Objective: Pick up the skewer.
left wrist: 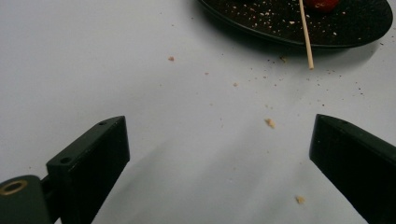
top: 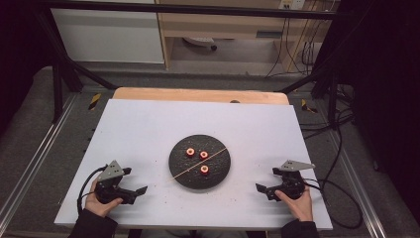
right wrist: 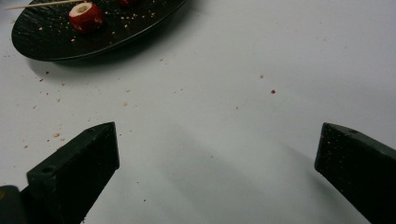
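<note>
A matt black, rough-textured plate point(top: 199, 174) carries a thin wooden skewer point(top: 198, 164); the tabletop point(top: 148, 124) looks smooth, matt white.

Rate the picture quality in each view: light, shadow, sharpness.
High view: white table evenly lit, surroundings dark, the plate slightly soft. Left gripper view: jaws stand apart and throw soft shadows; skewer crisp, near jaws a little blurred. Right gripper view: plate casts a soft shadow, crumbs sharp.

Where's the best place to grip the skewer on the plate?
Probably the skewer's near-left end, which juts past the plate rim with space beneath. The open left gripper is closest; come in low from the left, jaws straddling the thin stick crosswise.
</note>
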